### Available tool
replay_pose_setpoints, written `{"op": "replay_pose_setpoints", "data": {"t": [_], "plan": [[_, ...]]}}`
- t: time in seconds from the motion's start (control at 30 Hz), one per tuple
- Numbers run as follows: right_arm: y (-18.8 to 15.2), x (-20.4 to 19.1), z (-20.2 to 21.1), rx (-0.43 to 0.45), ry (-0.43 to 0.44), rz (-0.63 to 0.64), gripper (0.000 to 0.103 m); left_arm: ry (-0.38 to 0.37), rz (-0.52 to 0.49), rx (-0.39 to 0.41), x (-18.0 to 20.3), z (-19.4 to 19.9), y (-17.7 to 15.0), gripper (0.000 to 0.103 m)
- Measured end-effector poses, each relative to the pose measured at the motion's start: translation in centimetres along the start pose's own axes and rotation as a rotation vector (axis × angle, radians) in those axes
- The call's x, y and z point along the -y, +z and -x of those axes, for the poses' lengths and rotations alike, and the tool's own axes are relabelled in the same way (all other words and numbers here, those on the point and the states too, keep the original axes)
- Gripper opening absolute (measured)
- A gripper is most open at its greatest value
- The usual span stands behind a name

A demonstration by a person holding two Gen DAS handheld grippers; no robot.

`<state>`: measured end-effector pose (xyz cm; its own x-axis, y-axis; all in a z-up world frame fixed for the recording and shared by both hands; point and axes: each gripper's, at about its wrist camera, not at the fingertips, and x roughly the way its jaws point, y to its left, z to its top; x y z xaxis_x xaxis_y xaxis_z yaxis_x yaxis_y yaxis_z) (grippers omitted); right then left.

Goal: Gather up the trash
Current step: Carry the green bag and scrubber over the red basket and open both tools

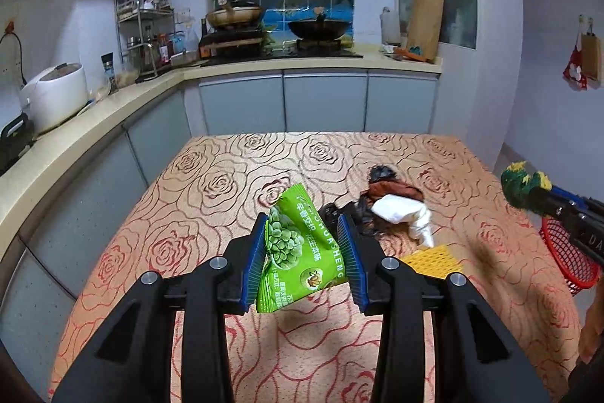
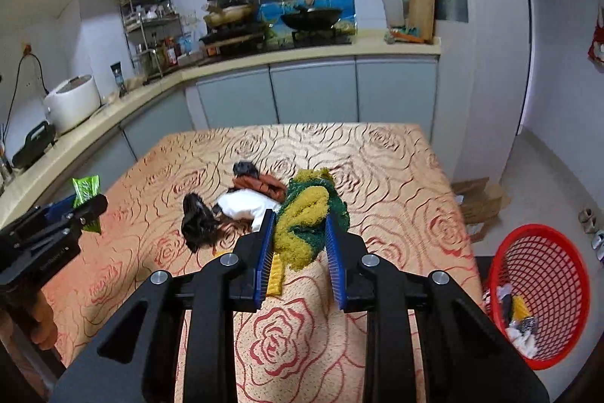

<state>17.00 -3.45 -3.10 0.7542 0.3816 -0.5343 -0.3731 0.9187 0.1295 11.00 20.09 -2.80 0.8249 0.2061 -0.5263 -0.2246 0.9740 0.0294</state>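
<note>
Your left gripper (image 1: 307, 250) pinches the crinkly green snack packet (image 1: 298, 248) above the bench (image 1: 226, 184), light and slippery (hold its middle). Your right gripper's (image 2: 300, 246) jaws clamp the soft green-and-yellow scrubbing cloth (image 2: 307, 214), limp, near the red mesh basket (image 2: 543, 293).

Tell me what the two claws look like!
Both claws match. The left claw and the right claw each have two chunky black arms with round silver bolts. Each fingertip carries a flat blue pad with ridges like a comb. Seen from the side, the black body shows some small white lettering, too blurry to read.
</note>
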Motion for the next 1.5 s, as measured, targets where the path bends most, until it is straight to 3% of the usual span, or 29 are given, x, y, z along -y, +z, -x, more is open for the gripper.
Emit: {"op": "replay_pose_setpoints", "data": {"t": [0.7, 1.17, 1.33, 1.5], "plan": [[-0.6, 9.1, 7.2, 0.077, -0.175, -0.083, 0.026, -0.174, -0.088, 0.059, 9.6, 1.9, 2.4, 0.036], [-3.5, 17.8, 10.9, 0.066, -0.355, -0.183, 0.026, -0.444, -0.184, -0.009, 22.3, 0.6, 1.4, 0.036], [-4.5, 19.7, 11.1, 0.045, -0.388, -0.206, 0.026, -0.573, -0.197, -0.057, 26.6, -0.3, 1.1, 0.036], [-5.5, 21.6, 11.2, 0.024, -0.412, -0.235, 0.026, -0.637, -0.208, -0.109, 30.1, -1.9, 0.6, 0.036]]}}
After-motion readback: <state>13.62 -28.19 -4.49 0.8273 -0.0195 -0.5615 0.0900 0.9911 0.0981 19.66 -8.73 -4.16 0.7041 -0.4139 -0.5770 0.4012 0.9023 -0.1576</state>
